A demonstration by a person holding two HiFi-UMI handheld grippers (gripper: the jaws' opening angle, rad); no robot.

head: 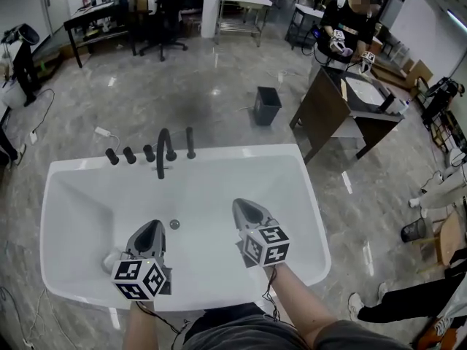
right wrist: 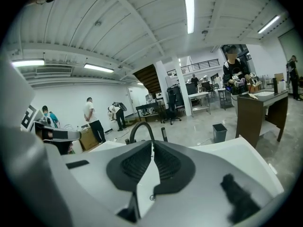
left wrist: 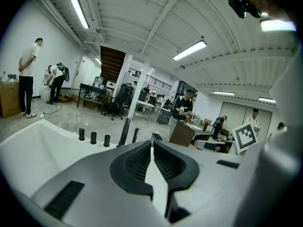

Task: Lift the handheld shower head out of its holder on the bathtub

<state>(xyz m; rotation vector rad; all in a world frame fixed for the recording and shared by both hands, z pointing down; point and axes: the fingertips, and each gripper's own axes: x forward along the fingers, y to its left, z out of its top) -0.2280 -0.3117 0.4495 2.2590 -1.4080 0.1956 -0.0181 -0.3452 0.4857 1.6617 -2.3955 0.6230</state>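
The white bathtub [head: 306,195] lies below me, with black fittings on its far rim. The handheld shower head [head: 190,143] stands upright in its holder, just right of the arched black spout [head: 162,152]. It shows as a short black stick in the left gripper view [left wrist: 135,135] and the right gripper view [right wrist: 164,134]. My left gripper [head: 156,225] hovers over the tub's near left part, shut and empty [left wrist: 152,138]. My right gripper [head: 241,205] hangs over the near middle, shut with nothing between its fingers [right wrist: 152,143]. Both point toward the fittings and are well short of them.
Three black knobs [head: 129,154] stand left of the spout. The drain [head: 174,224] sits between the grippers. A pale object [head: 111,259] lies in the tub by the left gripper. On the floor beyond are a black bin [head: 267,105] and a wooden vanity [head: 328,111] with a person behind it.
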